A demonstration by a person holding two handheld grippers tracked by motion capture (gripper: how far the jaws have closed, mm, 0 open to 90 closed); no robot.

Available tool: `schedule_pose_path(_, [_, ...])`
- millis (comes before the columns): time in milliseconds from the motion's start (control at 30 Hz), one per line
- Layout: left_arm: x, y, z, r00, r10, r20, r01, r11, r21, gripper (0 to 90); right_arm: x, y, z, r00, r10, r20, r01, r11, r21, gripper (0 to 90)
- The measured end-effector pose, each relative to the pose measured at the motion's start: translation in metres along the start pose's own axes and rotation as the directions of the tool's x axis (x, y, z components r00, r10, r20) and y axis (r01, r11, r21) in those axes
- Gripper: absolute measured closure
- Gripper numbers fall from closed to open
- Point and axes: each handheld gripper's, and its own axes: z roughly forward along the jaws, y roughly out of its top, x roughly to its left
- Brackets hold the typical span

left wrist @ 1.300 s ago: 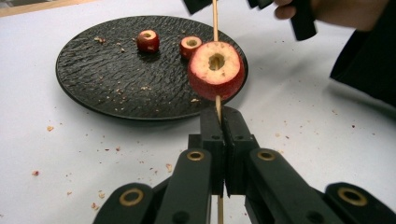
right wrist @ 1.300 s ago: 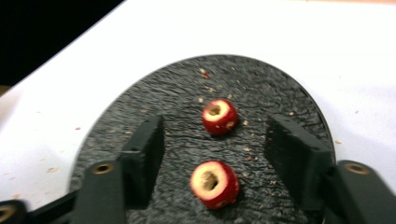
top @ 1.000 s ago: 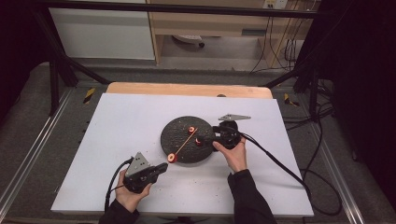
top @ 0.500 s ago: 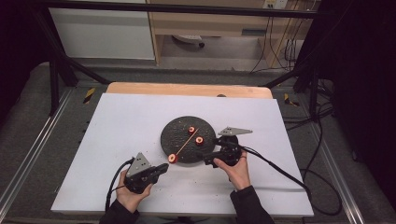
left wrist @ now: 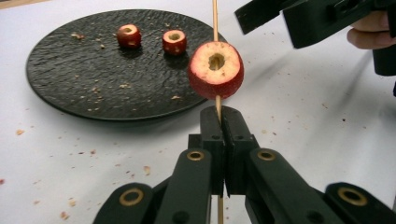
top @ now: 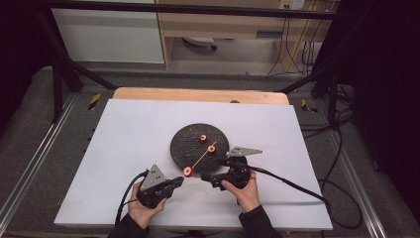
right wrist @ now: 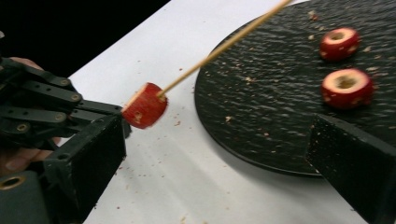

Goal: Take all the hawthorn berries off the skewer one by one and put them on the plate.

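Left gripper view: left tongs clenched on skewer, fruit ring threaded just above; skewer axis runs toward plate; right tongs released, nearer remaining rings

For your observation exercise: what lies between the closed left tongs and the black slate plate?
In the left gripper view, a red cored fruit slice threaded on the thin wooden skewer sits between the left tongs and the round plate.

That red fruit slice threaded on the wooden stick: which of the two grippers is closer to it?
Left. The left gripper is shut on the stick just below the fruit slice. The right gripper, jaws open and empty, sits beside the slice without touching it.
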Motion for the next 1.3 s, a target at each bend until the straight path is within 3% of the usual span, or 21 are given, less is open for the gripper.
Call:
schedule_pose_path(300, [-0.012,0.001,0.011,0.9997,0.019,0.012,-0.020,0.9997,0.016,88.4,0.003,-0.006,0.005,0.9990,0.012,-0.043,-0.013,1.000,-0.005,19.2])
schedule_pose_path(800, [-0.021,0.004,0.020,0.9991,0.034,0.027,-0.034,0.9992,0.018,88.3,0.004,-0.009,0.009,0.9929,0.029,-0.115,-0.028,1.000,0.013,50.1])
schedule_pose_path(1300, [-0.022,0.004,0.020,0.9989,0.040,0.024,-0.040,0.9991,0.015,88.3,0.004,-0.010,0.010,0.9871,0.048,-0.153,-0.043,0.998,0.039,60.9])
